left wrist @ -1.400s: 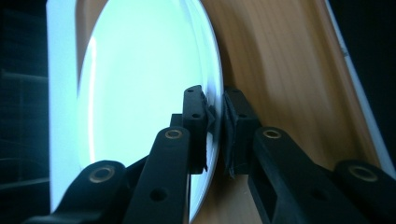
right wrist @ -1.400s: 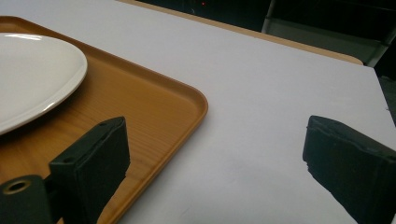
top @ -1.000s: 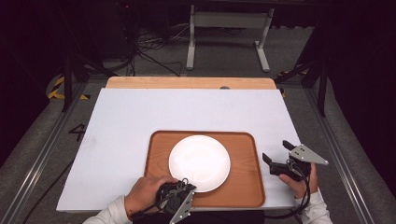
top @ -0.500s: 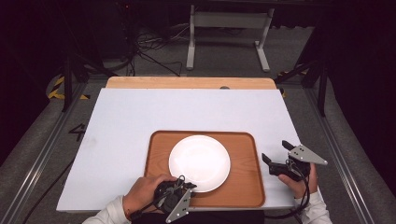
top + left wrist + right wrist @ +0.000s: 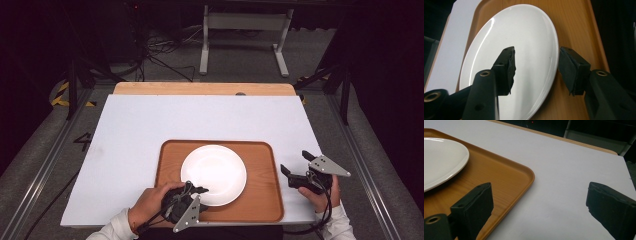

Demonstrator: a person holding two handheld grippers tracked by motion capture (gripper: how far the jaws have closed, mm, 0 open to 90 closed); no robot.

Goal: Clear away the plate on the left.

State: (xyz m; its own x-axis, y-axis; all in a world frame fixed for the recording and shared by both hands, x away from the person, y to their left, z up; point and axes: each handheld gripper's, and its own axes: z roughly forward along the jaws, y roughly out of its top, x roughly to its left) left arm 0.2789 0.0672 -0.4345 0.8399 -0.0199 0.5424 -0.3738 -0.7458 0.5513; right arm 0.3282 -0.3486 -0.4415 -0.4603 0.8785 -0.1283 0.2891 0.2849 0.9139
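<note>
A white plate (image 5: 213,174) lies on a brown wooden tray (image 5: 260,165) near the front of the table. My left gripper (image 5: 200,191) is at the plate's near rim. In the left gripper view the left gripper (image 5: 537,51) has one pad over the plate (image 5: 524,37) and the other over the tray (image 5: 576,27). The rim runs between them and neither pad presses on it. Its jaws have just been opening. My right gripper (image 5: 295,161) stands open beside the tray's right edge, with its jaws (image 5: 540,187) astride the tray's corner (image 5: 524,173) and nothing held.
The tray sits on a white board (image 5: 150,130) that covers most of the table, with a strip of bare wood (image 5: 200,88) at the far edge. Beyond it are a metal stand (image 5: 240,35) and cables on the dark floor.
The left gripper's jaws have parted at the plate's near rim and the hand has shifted slightly. The plate, the tray and the right gripper stay where they were.
</note>
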